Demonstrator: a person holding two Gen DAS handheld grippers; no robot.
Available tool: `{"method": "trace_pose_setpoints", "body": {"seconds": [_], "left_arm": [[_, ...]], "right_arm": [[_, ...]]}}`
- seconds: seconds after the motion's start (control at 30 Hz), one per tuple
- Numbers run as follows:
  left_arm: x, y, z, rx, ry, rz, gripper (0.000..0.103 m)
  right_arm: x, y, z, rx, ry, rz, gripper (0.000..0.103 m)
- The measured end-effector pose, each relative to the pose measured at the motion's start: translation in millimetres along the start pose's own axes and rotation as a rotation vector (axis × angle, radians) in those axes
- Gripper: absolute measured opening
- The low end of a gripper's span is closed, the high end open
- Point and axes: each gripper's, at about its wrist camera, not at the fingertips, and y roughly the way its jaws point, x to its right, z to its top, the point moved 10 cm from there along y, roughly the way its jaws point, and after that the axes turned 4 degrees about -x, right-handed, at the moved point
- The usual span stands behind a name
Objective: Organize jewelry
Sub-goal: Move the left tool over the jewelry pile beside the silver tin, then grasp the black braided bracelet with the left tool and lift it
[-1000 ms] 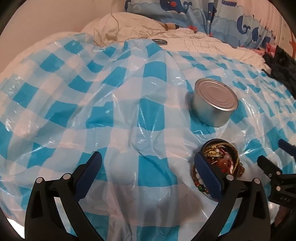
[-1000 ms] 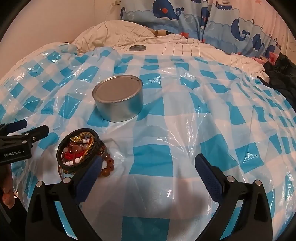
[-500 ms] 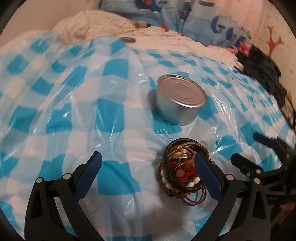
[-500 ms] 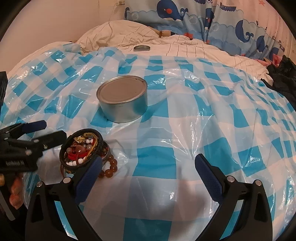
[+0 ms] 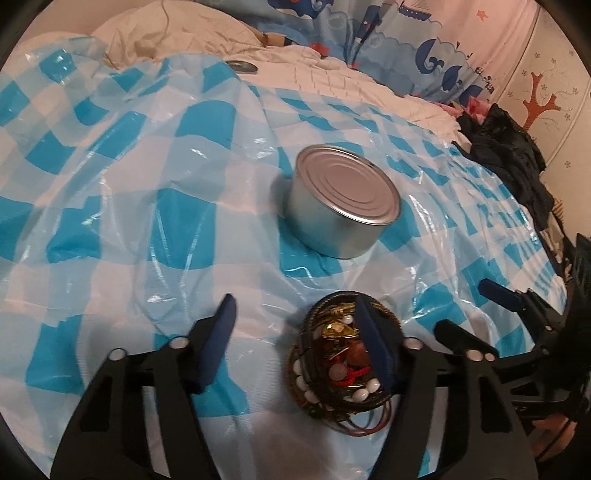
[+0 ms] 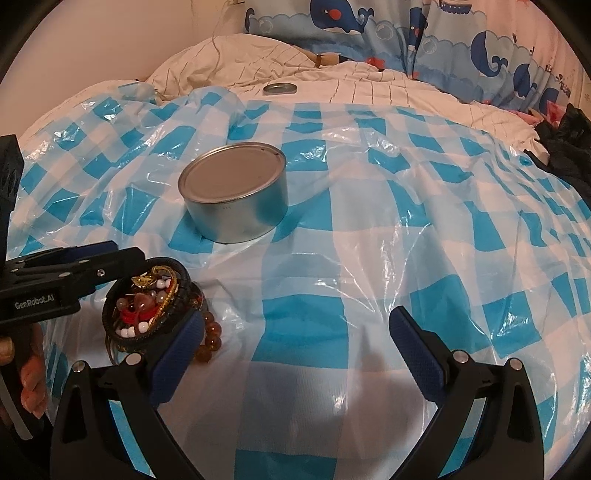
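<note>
One pile of jewelry (image 5: 340,365) lies low in the frame of the left wrist view, on a blue-and-white checked plastic sheet (image 5: 122,206). One closed metal tin (image 5: 341,199) stands above it, near but apart. One small round lid (image 6: 280,88) lies far up, on the white bedding (image 6: 406,92).

The left gripper (image 5: 295,343) is open, with one finger over the pile. The right gripper (image 6: 293,354) is open too, over bare sheet at lower centre, with much free sheet around it. "GenRobot.AI" is readable on the left gripper's body.

Whale-print bedding (image 6: 369,26) and dark clothes (image 5: 509,155) behind.
</note>
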Motion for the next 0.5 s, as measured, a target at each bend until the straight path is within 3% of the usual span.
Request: {"method": "trace_pose_setpoints", "body": {"seconds": [0.03, 0.1, 0.17, 0.4, 0.5], "left_arm": [[0.4, 2.4, -0.1, -0.008, -0.005, -0.01, 0.048], [-0.2, 8.6, -0.7, -0.031, -0.016, -0.019, 0.023], [0.2, 12.2, -1.6, -0.047, -0.021, -0.031, 0.011], [6.3, 2.1, 11.3, -0.019, -0.014, -0.064, 0.0], [8.7, -7.3, 19.1, 0.008, -0.007, -0.078, 0.0]], "right_arm": [[0.0, 0.0, -0.1, -0.001, 0.002, 0.001, 0.096], [0.0, 2.4, 0.9, -0.006, 0.002, 0.004, 0.096], [0.5, 3.9, 2.2, -0.005, -0.002, 0.001, 0.096], [4.1, 4.9, 5.5, -0.002, 0.003, 0.001, 0.096], [5.3, 4.9, 6.8, 0.001, 0.004, 0.003, 0.096]]}}
